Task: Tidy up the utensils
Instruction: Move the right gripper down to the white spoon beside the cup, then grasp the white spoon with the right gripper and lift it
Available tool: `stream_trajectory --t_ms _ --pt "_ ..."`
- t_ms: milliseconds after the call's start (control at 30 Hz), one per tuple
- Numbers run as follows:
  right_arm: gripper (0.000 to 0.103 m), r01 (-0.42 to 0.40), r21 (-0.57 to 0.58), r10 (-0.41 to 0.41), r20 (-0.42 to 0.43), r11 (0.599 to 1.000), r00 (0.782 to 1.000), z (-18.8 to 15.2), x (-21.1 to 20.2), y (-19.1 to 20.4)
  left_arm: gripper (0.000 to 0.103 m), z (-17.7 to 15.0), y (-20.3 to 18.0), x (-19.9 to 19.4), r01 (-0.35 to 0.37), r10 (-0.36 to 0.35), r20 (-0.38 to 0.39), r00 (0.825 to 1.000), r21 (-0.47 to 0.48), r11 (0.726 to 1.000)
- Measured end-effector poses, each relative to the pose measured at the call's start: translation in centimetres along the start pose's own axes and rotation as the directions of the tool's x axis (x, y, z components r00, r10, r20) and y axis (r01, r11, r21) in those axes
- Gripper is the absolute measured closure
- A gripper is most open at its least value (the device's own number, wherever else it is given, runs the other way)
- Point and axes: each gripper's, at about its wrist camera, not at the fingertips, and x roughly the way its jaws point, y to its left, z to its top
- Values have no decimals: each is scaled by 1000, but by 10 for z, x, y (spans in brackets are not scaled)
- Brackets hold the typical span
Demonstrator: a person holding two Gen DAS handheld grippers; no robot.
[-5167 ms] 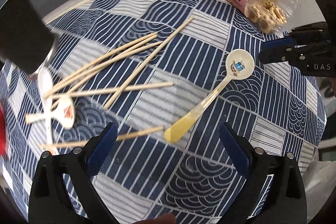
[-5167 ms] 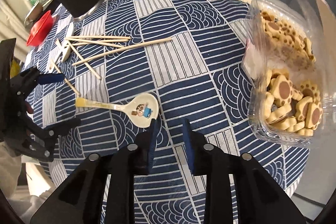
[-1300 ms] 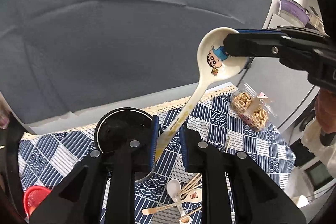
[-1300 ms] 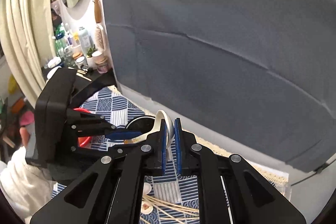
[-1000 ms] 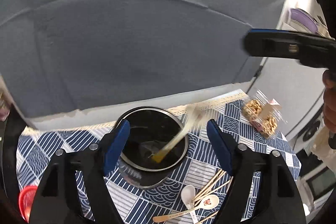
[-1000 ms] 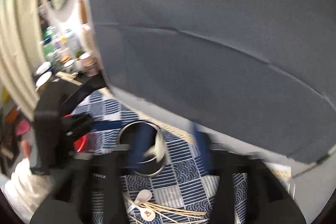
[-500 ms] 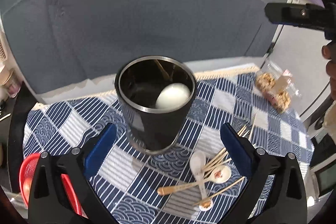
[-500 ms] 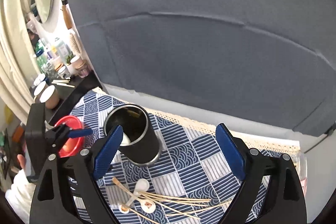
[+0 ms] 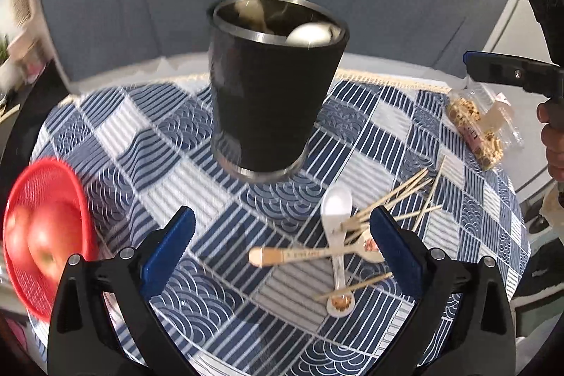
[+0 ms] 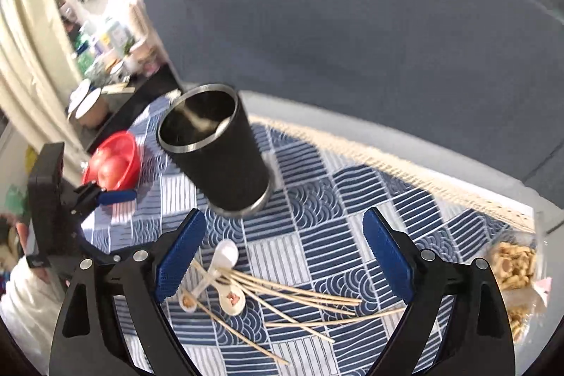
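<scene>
I hold both claws, left claw (image 9: 278,256) and right claw (image 10: 282,256), spread and empty. Spoons (image 9: 336,235) and chopsticks (image 10: 292,298) lie mid-table beside the cup (image 9: 271,83). I should straddle one handle squarely before closing.

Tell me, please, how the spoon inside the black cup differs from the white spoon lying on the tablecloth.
The spoon in the black cup stands nearly upright, only its bowl showing above the rim; the white spoon on the tablecloth lies flat, fully visible. The first is put away; the second lies crossed with chopsticks and other spoons. Both look pale and glossy.
</scene>
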Motion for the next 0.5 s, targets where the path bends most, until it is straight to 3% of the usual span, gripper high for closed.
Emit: stream_trajectory --t_ms 233,500 --pt "20 -120 -79 111 -106 990 988 -17 45 14 6 -36 2 12 -49 45 -41 998 -99 994" --pt "42 -224 -129 191 -226 966 955 -31 97 27 6 -60 -1 25 -66 58 -61 996 -154 986"
